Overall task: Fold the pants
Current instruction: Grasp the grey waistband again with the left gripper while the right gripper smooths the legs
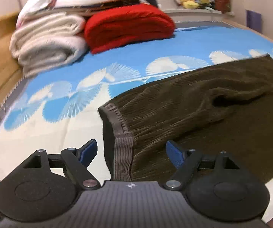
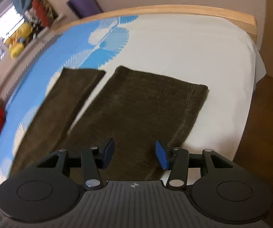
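Your left gripper (image 1: 131,151), jaws apart, shows the pants (image 1: 202,110) waistband (image 1: 123,152); your right gripper (image 2: 135,154), also apart and empty, shows 2 legs. Red blanket (image 1: 128,26) lies beyond.

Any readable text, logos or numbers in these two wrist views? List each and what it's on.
No text can be read in either view.
Waistband of the pants: woven lettering is there, too blurred to read.
Left gripper body: a small star-shaped emblem, no words.
Right gripper body: the same emblem, no words.
Bedsheet: shell pattern only, no text.
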`<move>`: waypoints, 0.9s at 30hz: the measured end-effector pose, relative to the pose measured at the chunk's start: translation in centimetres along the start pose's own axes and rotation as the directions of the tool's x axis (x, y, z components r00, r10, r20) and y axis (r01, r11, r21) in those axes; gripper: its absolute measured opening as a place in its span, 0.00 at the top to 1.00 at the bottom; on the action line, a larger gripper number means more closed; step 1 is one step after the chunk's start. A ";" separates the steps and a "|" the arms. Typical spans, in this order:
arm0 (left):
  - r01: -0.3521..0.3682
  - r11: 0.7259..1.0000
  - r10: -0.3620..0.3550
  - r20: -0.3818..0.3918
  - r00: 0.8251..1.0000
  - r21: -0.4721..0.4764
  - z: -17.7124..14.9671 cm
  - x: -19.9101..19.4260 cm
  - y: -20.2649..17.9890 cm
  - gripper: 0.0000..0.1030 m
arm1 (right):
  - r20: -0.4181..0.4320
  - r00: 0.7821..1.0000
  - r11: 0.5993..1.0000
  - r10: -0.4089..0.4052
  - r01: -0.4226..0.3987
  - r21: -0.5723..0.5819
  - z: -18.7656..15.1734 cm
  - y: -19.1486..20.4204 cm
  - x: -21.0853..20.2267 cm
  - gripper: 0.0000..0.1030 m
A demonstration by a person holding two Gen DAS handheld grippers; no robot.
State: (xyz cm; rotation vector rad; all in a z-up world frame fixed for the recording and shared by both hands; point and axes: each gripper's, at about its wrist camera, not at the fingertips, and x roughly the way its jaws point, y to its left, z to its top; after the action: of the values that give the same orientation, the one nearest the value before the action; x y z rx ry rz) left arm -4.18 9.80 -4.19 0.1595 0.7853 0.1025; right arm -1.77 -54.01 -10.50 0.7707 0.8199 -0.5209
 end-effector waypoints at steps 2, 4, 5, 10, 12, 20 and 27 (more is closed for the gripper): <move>0.052 0.994 -0.058 -0.055 0.997 -0.093 -0.2 1.1 1.7 0.28 | -0.054 0.998 0.999 -0.015 0.012 -0.052 -0.4 0.1 1.1 0.51; 0.103 0.978 -0.126 -0.119 0.985 -0.184 -0.5 2.3 3.2 0.52 | -0.108 0.994 0.998 -0.029 0.023 -0.059 -0.8 -0.3 2.0 0.51; 0.122 0.968 -0.155 -0.139 0.978 -0.220 -0.7 2.8 3.9 0.66 | -0.125 0.992 0.998 -0.031 0.025 -0.052 -0.9 -0.6 2.2 0.52; 0.086 0.925 -0.193 -0.263 0.945 -0.370 -1.9 5.5 6.2 0.66 | -0.179 0.981 0.997 -0.070 0.075 0.024 -0.9 -2.2 3.5 0.52; 0.045 0.905 -0.190 -0.309 0.932 -0.422 -2.5 6.5 7.0 0.58 | -0.208 0.974 0.992 -0.092 0.107 0.062 -1.0 -3.0 4.1 0.54; -0.008 0.919 -0.146 -0.360 0.921 -0.395 -2.8 7.8 6.7 0.40 | -0.193 0.977 0.990 -0.091 0.110 0.089 -0.9 -2.5 4.1 0.86; -0.055 0.905 -0.143 -0.423 0.895 -0.422 -3.6 9.2 7.1 0.39 | -0.158 0.983 0.994 -0.092 0.100 0.045 -0.7 -2.4 3.3 0.97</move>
State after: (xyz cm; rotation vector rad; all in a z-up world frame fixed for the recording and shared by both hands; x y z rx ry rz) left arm -0.47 18.56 -11.82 -0.3125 1.2065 0.2708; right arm -1.76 -55.36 -14.37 0.8308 0.9955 -0.5748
